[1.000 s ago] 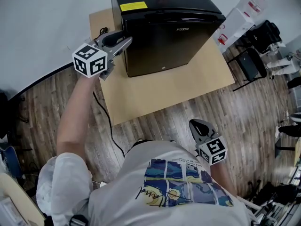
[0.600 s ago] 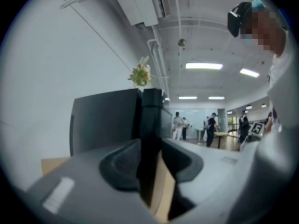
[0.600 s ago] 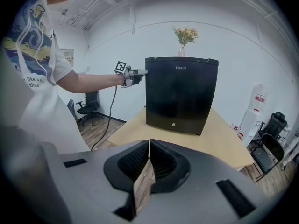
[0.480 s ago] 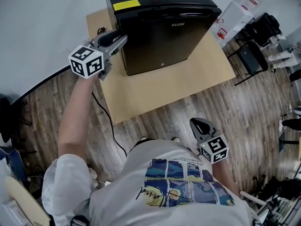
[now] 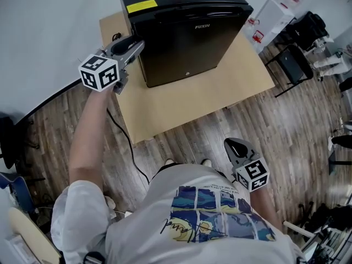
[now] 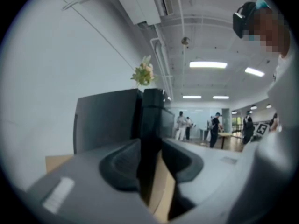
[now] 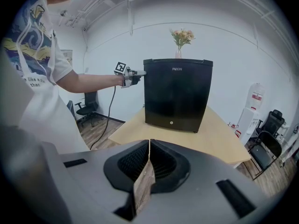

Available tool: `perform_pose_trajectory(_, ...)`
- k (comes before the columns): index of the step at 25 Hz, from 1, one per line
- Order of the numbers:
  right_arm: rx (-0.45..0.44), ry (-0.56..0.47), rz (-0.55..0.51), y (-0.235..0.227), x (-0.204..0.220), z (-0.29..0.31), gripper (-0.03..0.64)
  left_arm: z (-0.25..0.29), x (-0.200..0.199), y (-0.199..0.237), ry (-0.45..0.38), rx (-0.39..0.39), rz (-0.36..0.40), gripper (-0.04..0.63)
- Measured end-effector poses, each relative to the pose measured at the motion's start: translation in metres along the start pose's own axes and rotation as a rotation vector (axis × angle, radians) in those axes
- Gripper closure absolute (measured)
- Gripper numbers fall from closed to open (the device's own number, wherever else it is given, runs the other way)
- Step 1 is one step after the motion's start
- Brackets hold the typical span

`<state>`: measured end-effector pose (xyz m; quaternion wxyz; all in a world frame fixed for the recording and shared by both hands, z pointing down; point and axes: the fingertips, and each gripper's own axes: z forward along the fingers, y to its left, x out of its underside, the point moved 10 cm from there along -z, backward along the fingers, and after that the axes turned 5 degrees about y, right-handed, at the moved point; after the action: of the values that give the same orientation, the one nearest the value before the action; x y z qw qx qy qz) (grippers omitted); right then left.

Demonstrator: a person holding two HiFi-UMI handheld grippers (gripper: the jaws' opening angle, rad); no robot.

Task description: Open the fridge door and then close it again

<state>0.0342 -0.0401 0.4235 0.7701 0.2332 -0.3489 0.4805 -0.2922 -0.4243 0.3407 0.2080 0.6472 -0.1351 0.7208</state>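
Note:
A black mini fridge (image 5: pixel 187 37) stands on a light wooden table (image 5: pixel 181 103), and its door looks shut in the right gripper view (image 7: pixel 177 94). My left gripper (image 5: pixel 140 45) is held out at the fridge's upper front left edge. In the left gripper view the left gripper (image 6: pixel 152 146) has a narrow gap between its jaws. The dark door edge of the fridge (image 6: pixel 152 111) lines up with that gap, beyond the tips. My right gripper (image 5: pixel 230 144) hangs low by my right side, shut on nothing, its jaws (image 7: pixel 149 146) pointing at the fridge from a distance.
A vase of flowers (image 7: pixel 180 38) stands on the fridge top. A black cable (image 5: pixel 124 136) runs down across the wood floor on the left. A white appliance (image 5: pixel 272 15) and black chairs (image 5: pixel 291 73) stand to the right of the table. A white wall lies behind.
The left gripper has stayed at the fridge's front left edge while the head view drifted slightly. The right gripper has not moved.

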Motion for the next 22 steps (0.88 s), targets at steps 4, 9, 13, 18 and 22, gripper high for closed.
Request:
perform_pose_trajectory(4,0.002,0.006,0.004,0.0,0.003,-0.007,0.601,-0.001,-0.001,-0.002,-0.006,-0.016,-0.006,0.446)
perform_pose_trajectory(9,0.0,0.005,0.006,0.0,0.006,-0.013,0.601,-0.007,0.0,-0.015,-0.014,-0.01,0.017,0.449)
perform_pose_trajectory(13,-0.014,0.001,0.002,0.004,0.005,-0.014,0.601,-0.01,0.0,-0.026,-0.009,-0.018,0.022,0.449)
perform_pose_trajectory(18,-0.041,-0.011,-0.013,0.013,0.003,-0.015,0.601,-0.015,0.002,-0.042,-0.001,-0.032,0.033,0.453)
perform_pose_trajectory(22,-0.058,-0.016,-0.021,0.016,0.007,-0.016,0.601,-0.017,0.007,-0.057,0.005,-0.05,0.037,0.454)
